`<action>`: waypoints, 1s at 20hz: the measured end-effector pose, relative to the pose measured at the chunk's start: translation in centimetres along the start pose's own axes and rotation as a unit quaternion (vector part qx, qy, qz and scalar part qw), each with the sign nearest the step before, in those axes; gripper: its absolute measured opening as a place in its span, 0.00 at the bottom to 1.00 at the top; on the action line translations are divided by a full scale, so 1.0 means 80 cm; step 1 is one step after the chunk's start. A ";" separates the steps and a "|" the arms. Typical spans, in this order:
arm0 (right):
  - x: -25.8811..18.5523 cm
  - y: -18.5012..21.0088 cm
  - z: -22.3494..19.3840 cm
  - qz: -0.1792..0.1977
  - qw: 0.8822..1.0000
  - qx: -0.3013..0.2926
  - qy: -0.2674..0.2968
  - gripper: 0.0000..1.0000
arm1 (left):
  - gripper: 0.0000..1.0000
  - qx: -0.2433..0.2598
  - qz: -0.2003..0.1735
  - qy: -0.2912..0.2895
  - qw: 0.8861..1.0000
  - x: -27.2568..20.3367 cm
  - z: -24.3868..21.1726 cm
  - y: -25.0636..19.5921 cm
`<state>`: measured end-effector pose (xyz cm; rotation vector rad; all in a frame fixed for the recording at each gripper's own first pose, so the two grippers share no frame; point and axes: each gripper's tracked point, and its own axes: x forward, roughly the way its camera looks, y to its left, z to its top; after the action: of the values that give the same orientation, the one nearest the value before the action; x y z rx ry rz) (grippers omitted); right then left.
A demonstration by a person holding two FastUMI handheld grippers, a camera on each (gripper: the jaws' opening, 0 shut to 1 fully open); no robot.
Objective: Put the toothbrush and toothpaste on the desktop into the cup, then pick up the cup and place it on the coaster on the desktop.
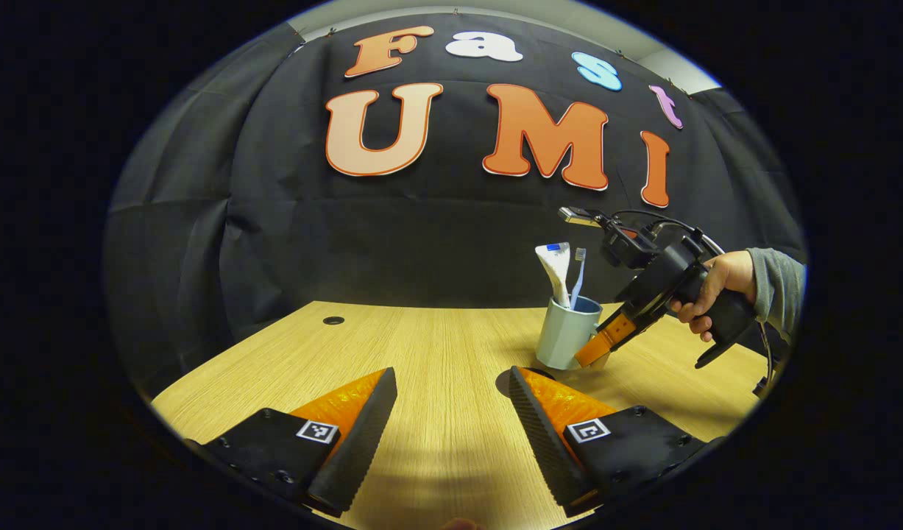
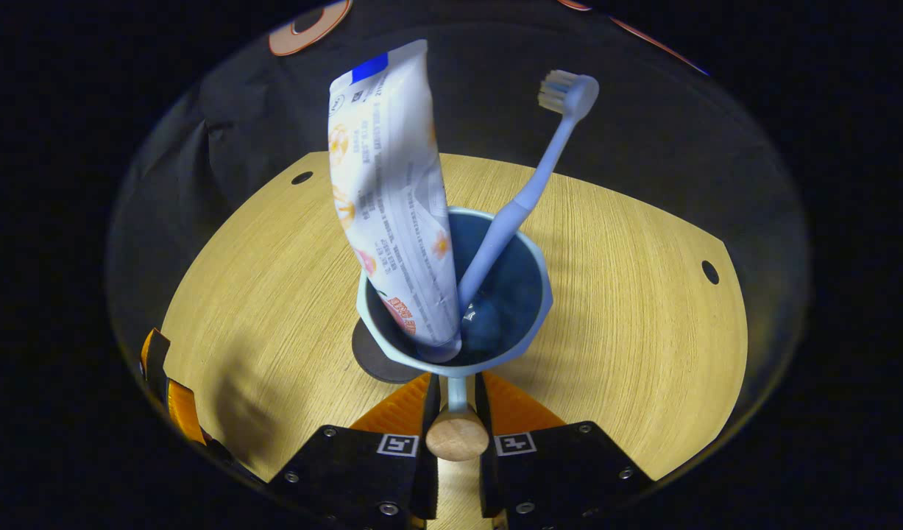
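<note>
While the right claw (image 2: 456,412) pinches the cup's handle (image 2: 457,434) at the bottom middle of the right gripper view, both its fingers press on the thin part of that handle, so it is clamped on the cup (image 2: 528,294). The toothpaste (image 2: 392,191) and the toothbrush (image 2: 521,202) already stand inside the cup and lean toward the top of the frame. Just left of the cup and partly under its edge lies the dark round coaster (image 2: 374,357) on the counter (image 2: 628,294).

I think the step now is carrying the cup onto the coaster. To do it well, keep the cup straight up so the tall things do not tip it, slide it a little to the left, and set it down flat in the middle before letting go.

In the left gripper view, the left claw (image 1: 452,401) sits low in the frame with its fingers wide apart, holding nothing, above the counter.
</note>
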<state>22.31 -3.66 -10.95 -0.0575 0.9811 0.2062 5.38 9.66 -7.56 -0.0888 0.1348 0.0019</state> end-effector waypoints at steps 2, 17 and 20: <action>0.000 0.002 -0.001 0.005 1.000 -0.006 -0.001 0.23 | 0.97 -0.004 0.002 -0.001 1.000 0.001 -0.001 0.001; 0.000 0.001 -0.004 0.028 0.998 -0.053 0.020 0.27 | 0.97 -0.019 0.015 0.007 1.000 0.006 -0.010 0.006; 0.002 -0.010 0.006 0.020 0.997 -0.079 -0.009 0.41 | 0.97 -0.017 0.015 0.011 1.000 0.009 -0.017 0.006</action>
<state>22.94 -4.35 -10.83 -0.1795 0.9464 0.3207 5.90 10.02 -9.04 -0.1206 0.1577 0.0341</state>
